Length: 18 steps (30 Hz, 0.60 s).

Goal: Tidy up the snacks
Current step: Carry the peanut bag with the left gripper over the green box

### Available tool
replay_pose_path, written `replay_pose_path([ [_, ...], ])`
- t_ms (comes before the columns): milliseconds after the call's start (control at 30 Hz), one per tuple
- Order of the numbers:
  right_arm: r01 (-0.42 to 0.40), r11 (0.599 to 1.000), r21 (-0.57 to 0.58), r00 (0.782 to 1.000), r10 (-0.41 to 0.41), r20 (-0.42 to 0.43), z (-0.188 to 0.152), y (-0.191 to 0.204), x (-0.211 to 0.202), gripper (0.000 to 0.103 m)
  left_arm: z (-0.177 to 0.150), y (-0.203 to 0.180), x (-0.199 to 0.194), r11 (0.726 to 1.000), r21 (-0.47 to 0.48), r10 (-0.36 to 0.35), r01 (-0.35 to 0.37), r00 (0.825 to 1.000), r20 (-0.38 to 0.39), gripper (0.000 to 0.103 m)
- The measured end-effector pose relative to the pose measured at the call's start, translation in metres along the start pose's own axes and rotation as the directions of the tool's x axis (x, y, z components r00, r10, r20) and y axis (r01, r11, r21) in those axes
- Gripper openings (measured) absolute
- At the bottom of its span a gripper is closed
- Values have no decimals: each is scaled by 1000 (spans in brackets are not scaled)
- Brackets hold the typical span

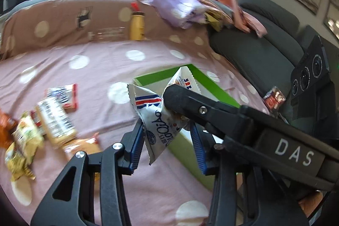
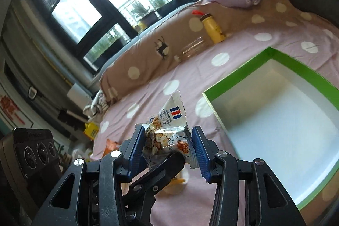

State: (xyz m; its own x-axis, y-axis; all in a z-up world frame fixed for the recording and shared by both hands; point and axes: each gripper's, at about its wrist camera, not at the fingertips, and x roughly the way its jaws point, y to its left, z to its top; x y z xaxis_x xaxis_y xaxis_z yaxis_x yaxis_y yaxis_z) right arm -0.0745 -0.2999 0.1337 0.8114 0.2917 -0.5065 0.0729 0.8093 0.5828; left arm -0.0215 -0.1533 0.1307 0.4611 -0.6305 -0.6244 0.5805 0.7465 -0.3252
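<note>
The snack packet (image 1: 155, 118), a crinkled white foil pouch with serrated edges and red-and-blue stripes, hung in the air above the pink spotted bedsheet (image 1: 95, 69), at the near left corner of the green box (image 1: 208, 79). Both tools were at it. The right gripper (image 2: 168, 146) had its ribbed blue pads (image 2: 136, 145) pressed against both sides of the packet's printed end, jaws part closed and gripping it. In the left wrist view the left gripper (image 1: 169, 142) stood with jaws wide; the packet touched the left pad, the right pad stood apart from it, so a firm hold could not be confirmed. The black arm of the right tool crossed from 4 o'clock and hid part of the packet and box. The box was shallow, rectangular, stiff card, green rim, plain white inside. A loose pile of snacks (image 1: 42, 120), boxes and crumpled wrappers, lay at 9 o'clock on the sheet, well apart from the box. A yellow bottle (image 1: 137, 24) stood upright at 12 o'clock against the brown spotted pillow (image 1: 63, 24). Bundled purple cloth (image 1: 180, 10) sat at 1 o'clock on a grey cushion (image 1: 254, 52).
</note>
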Motion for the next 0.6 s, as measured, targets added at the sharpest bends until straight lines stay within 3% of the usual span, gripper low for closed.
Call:
replay_pose_path([
  [300, 72, 978, 198, 995, -83, 51, 10, -74, -14, 49, 9, -55, 62, 991, 126, -28, 42, 994, -108, 40],
  [600, 146, 945, 293, 987, -157, 14, 9, -119, -11, 49, 7, -67, 102, 988, 139, -39, 69, 977, -210, 40],
])
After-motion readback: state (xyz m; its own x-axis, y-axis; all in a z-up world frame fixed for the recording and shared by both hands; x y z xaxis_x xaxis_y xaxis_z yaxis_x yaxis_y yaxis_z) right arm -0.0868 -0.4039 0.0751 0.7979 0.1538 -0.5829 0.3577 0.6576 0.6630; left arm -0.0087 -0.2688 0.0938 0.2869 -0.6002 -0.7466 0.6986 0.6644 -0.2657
